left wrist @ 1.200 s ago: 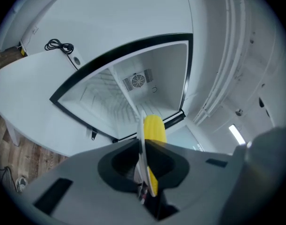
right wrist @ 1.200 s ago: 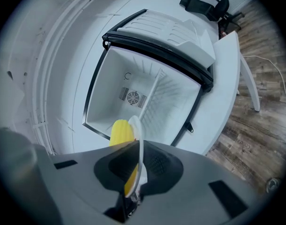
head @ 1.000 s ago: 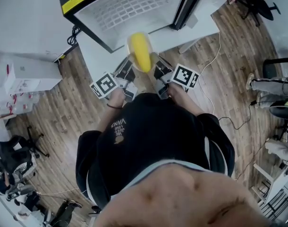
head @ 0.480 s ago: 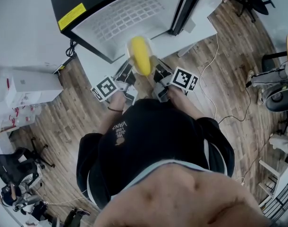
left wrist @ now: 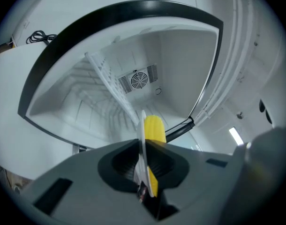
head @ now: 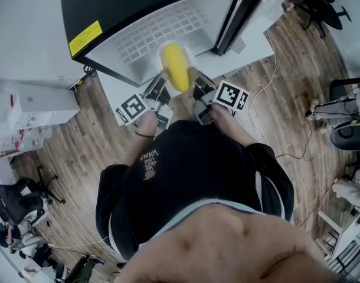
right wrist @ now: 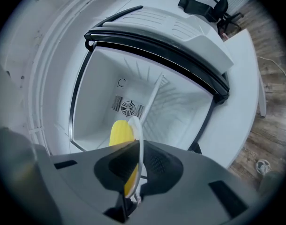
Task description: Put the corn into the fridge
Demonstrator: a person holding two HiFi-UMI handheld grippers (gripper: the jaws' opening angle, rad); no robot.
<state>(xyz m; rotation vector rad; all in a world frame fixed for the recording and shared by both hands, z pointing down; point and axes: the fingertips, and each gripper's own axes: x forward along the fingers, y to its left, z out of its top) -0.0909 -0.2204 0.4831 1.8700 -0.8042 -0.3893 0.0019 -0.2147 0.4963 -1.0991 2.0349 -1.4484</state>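
Now the open fridge (head: pixel 109 5) looms nearer than a second ago, with the corn (head: pixel 176 68) lying on a white plate (head: pixel 164 58) whose rim the left gripper (left wrist: pixel 144 165) and right gripper (right wrist: pixel 133 168) each pinch, so sliding it onto the shelf (head: pixel 156 22) seems close.

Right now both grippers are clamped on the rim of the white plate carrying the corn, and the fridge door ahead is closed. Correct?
No. The fridge door is open, not closed; the left gripper view looks straight into the fridge. Both the left gripper and right gripper are clamped on the rim of the white plate carrying the corn.
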